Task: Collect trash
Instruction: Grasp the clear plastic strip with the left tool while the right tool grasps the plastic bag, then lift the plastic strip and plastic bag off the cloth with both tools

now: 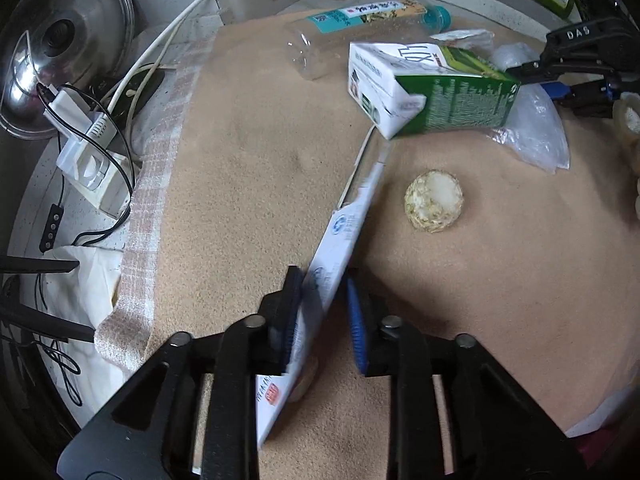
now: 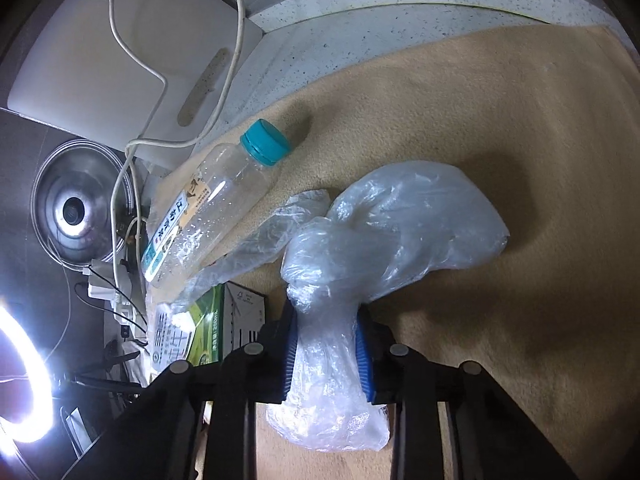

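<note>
My left gripper (image 1: pixel 325 312) has a flattened white carton (image 1: pixel 344 236) standing between its jaws, against the left pad with a gap to the right pad. A green and white milk carton (image 1: pixel 432 88) lies ahead, next to a clear bottle with a teal cap (image 1: pixel 360 36) and a corn cob piece (image 1: pixel 434 201). My right gripper (image 2: pixel 327 344) is shut on a clear plastic bag (image 2: pixel 384 232) on the tan cloth (image 2: pixel 500 120). The bottle (image 2: pixel 216 196) and the milk carton (image 2: pixel 208 324) also show in the right wrist view. The right gripper (image 1: pixel 576 76) shows in the left wrist view at upper right.
A steel pot lid (image 1: pixel 60 52), a white power strip with plugs (image 1: pixel 88 152) and cables lie left of the cloth. A white board (image 2: pixel 120 60) leans at the back. More corn pieces (image 1: pixel 628 120) sit at the right edge. A ring light (image 2: pixel 24 380) glares at lower left.
</note>
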